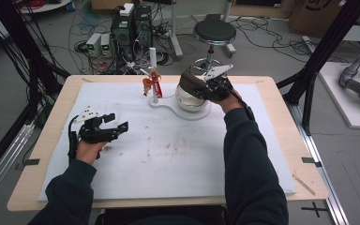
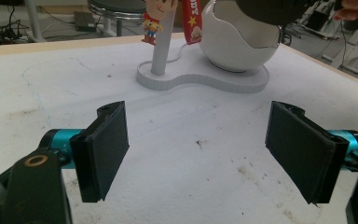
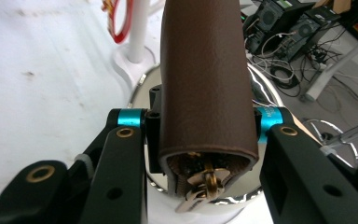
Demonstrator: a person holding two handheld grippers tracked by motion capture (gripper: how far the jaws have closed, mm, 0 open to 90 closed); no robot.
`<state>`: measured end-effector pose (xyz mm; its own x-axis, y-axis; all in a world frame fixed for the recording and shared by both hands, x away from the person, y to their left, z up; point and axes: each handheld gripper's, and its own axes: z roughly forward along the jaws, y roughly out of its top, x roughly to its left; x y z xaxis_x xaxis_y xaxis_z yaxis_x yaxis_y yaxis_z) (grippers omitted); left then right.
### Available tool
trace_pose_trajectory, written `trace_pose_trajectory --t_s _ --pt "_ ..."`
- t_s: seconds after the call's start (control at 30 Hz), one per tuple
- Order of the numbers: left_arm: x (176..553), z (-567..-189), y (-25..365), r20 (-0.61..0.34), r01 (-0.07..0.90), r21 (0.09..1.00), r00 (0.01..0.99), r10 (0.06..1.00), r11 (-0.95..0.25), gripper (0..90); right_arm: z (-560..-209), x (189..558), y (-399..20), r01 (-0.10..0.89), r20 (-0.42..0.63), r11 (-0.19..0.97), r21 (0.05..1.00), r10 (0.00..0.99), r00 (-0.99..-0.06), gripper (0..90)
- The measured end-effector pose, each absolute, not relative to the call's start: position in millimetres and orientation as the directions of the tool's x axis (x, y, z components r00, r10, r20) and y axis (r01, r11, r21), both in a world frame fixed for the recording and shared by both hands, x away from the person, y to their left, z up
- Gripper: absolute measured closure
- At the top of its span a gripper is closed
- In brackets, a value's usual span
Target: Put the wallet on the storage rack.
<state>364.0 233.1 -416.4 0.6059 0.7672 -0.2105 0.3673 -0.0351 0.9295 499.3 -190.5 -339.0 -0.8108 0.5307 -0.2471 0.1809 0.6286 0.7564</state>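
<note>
Pouch (image 3: 207,88), brown leather with a brass zipper pull at its near end, clamped crosswise between the 2 jaws of the right gripper (image 3: 205,135); pads press both long sides, so the grip looks firm. In the high view the pouch (image 1: 191,84) sits directly above the white egg-shaped bowl (image 1: 190,99), at the far middle of the table (image 1: 281,154). Bowl shares a white base with a thin post (image 1: 153,70); a red strap and a small figure charm (image 2: 152,23) hang on the post, just beside the bowl.

Left gripper (image 1: 117,126) hangs low over the white mat (image 1: 168,159), well apart from the bowl, jaws wide, nothing between them.

Step in hand, by my reading: carrying the pouch to the bowl, placement not yet done.

Next move calls for lowering the pouch into the bowl's open top, clear of its jagged rim and the post, then opening the jaws.
</note>
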Motion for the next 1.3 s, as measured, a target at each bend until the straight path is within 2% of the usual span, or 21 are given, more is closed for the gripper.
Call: trace_pose_trajectory --t_s 0.37,0.4,0.47,0.5,0.57,0.7,0.83,1.03,1.13,1.2,1.3 --pt "365.0 -418.7 232.7 -0.217 0.382 0.923 0.605 0.766 -0.04 21.1 -368.0 518.4 -185.6 0.189 -0.275 0.699 0.69 0.494 -0.825 64.2" --pt "365.1 -418.9 232.6 -0.216 0.383 0.923 0.605 0.767 -0.042 21.1 -369.9 519.2 -184.6 0.202 -0.266 0.694 0.691 0.504 -0.822 62.0" --pt "365.1 -419.1 232.1 -0.219 0.385 0.922 0.604 0.766 -0.04 21.1 -371.5 521.0 -183.6 0.238 -0.252 0.669 0.704 0.548 -0.798 49.8" --pt "365.1 -419.1 232.1 -0.22 0.385 0.922 0.605 0.765 -0.04 21.1 -371.3 521.4 -183.7 0.251 -0.241 0.653 0.715 0.567 -0.788 48.6" --pt "364.9 -418.9 232.2 -0.219 0.385 0.922 0.607 0.764 -0.041 21.1 -368.5 519.9 -184.8 0.247 -0.247 0.644 0.724 0.576 -0.779 48.6" --pt "364.7 -418.5 232.3 -0.219 0.383 0.923 0.608 0.763 -0.04 21.1 -358.7 512.8 -195.0 0.225 -0.253 0.615 0.755 0.591 -0.766 60.0" --pt "364.5 -418.5 232.4 -0.224 0.383 0.923 0.606 0.764 -0.033 21.1 -351.9 507.8 -207.4 0.234 -0.245 0.589 0.773 0.618 -0.747 61.5" --pt "364.2 -418.1 234.4 -0.203 0.372 0.927 0.604 0.771 -0.047 21.1 -342.0 493.2 -221.3 0.302 -0.144 0.505 0.808 0.667 -0.731 48.5" --pt "364.3 -417.9 235.1 -0.16 0.327 0.942 0.622 0.766 -0.069 21.2 -341.5 484.0 -227.6 0.39 -0.067 0.471 0.791 0.7 -0.711 42.4" --pt "364.0 -417.1 235.0 -0.133 0.299 0.951 0.63 0.765 -0.081 21.2 -344.8 473.6 -231.4 0.391 -0.065 0.469 0.792 0.701 -0.71 40.9" --pt "365.3 -416.6 237.0 -0.172 0.327 0.944 0.622 0.764 -0.054 21.1 -349.8 456.7 -241.7 0.387 -0.025 0.415 0.823 0.708 -0.705 37.0"
